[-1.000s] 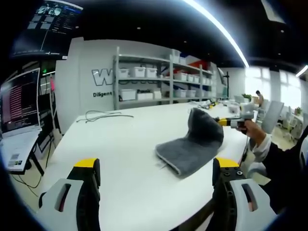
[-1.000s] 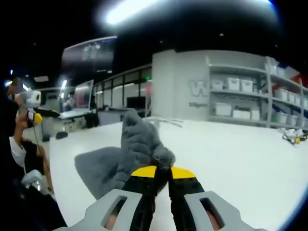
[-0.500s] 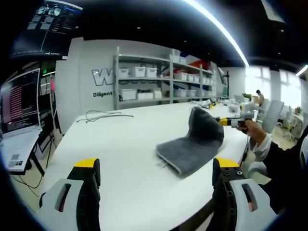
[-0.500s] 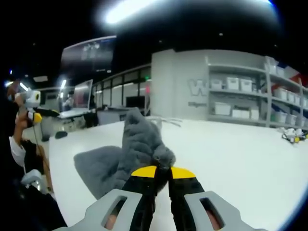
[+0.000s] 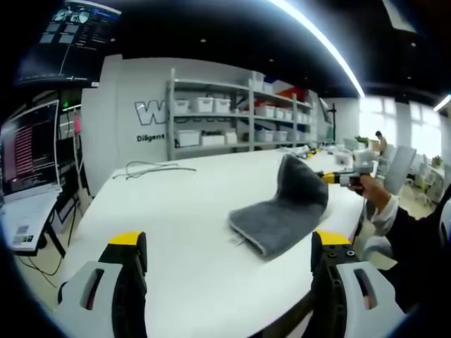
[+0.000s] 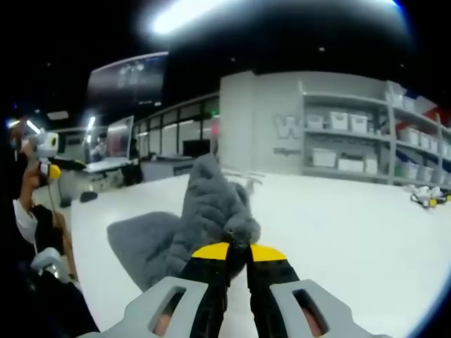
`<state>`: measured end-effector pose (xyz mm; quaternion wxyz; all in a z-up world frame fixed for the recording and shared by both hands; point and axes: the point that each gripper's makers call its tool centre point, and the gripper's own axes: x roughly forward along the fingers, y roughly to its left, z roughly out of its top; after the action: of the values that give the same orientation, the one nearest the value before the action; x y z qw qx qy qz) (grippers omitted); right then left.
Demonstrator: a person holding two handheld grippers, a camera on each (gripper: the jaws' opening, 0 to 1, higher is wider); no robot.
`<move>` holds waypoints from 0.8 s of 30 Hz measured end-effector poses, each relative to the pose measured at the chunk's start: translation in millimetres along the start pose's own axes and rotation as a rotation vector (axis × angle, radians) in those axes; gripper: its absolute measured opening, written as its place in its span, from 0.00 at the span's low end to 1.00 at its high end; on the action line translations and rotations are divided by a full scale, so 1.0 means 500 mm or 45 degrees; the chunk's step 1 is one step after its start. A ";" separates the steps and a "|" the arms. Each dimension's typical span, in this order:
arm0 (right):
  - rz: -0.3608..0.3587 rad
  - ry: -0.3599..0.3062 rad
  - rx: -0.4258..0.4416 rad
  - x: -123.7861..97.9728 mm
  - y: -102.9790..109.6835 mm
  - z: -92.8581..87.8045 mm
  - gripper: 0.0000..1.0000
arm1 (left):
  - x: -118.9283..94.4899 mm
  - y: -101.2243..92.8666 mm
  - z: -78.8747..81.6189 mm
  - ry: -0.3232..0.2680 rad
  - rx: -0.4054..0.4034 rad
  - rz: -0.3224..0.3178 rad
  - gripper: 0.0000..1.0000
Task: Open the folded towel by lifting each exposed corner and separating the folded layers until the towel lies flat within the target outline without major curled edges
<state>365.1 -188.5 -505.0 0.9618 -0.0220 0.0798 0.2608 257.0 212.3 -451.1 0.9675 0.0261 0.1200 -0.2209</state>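
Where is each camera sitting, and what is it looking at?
Left gripper view: rides on the left gripper, held back from the white table, jaws wide apart, looking across at the grey towel; the person's hand with the right gripper shows at right.
Right gripper view: rides on the right gripper, jaws pinching the towel's lifted corner, looking over the table toward shelves.
Both share the towel, table and shelves.
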 end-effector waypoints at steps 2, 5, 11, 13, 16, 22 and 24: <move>-0.003 0.001 0.002 -0.001 -0.002 -0.001 0.05 | 0.000 -0.001 -0.001 0.003 0.001 0.000 0.95; -0.007 0.001 0.003 -0.003 -0.003 -0.002 0.05 | 0.001 -0.001 -0.002 0.004 0.001 -0.001 0.95; -0.013 0.001 0.005 -0.008 -0.006 -0.003 0.05 | 0.000 -0.002 -0.003 0.004 0.001 -0.001 0.95; -0.015 0.003 0.007 -0.009 -0.007 -0.005 0.05 | 0.000 -0.001 -0.003 0.005 0.002 -0.001 0.95; -0.016 0.004 0.010 -0.011 -0.009 -0.008 0.05 | 0.000 0.000 -0.003 0.007 0.003 -0.002 0.95; -0.025 0.005 0.019 -0.016 -0.016 -0.011 0.05 | -0.001 -0.003 -0.006 0.010 0.003 -0.001 0.95; -0.028 0.005 0.020 -0.018 -0.017 -0.012 0.05 | -0.001 -0.002 -0.006 0.010 0.004 -0.001 0.95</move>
<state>360.9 -200.6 -509.3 0.9646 -0.0160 0.0837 0.2496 255.3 211.9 -453.9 0.9669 0.0283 0.1237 -0.2213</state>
